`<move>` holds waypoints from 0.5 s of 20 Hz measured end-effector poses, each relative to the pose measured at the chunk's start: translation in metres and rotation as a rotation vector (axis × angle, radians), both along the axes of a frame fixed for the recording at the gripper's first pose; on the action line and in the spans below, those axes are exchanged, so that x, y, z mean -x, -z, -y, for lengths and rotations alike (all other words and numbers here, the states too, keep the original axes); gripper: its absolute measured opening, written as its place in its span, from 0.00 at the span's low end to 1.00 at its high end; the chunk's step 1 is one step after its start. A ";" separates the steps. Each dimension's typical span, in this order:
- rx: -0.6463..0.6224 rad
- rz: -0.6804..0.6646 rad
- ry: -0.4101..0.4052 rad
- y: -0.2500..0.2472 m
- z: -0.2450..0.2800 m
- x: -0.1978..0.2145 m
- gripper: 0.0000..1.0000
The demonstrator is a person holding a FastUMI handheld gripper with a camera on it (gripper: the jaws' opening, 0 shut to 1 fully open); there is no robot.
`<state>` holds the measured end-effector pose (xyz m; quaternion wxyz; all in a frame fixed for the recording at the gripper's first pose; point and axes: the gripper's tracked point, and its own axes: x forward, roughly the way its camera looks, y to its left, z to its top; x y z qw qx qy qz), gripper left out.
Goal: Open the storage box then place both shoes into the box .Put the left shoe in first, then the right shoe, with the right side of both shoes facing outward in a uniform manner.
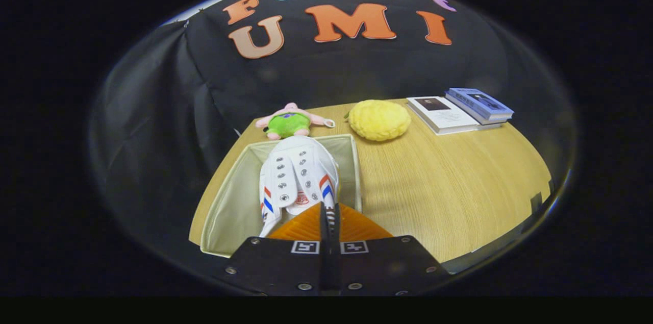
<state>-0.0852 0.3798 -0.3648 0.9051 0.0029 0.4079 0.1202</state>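
Gripper (326, 212) fingers pinched on white shoe (298, 173) — shoe inside open storage box (229, 201); yellow plush (379, 120) beyond box, on table (449, 186).

Wooden table (449, 196), light oak grain, evenly lit. Black cloth wall (326, 69) behind and at left, creased at its corner seam.

Camera rides the gripper (326, 214), looking down along its jaws.

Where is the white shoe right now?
The white shoe hangs toe-forward over the open storage box, its heel end pinched in the gripper, with the green plush toy just beyond.
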 end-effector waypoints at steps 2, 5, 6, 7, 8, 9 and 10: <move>0.019 -0.008 0.010 0.004 0.001 0.001 0.03; 0.001 0.054 -0.008 -0.014 -0.012 -0.008 0.28; 0.011 0.074 -0.020 -0.021 -0.012 -0.014 0.37; 0.014 0.082 -0.037 -0.026 -0.014 -0.016 0.45; 0.008 0.084 -0.060 -0.032 -0.018 -0.019 0.64; 0.010 0.098 -0.069 -0.041 -0.018 -0.022 0.82; 0.019 0.122 -0.069 -0.048 -0.013 -0.030 1.00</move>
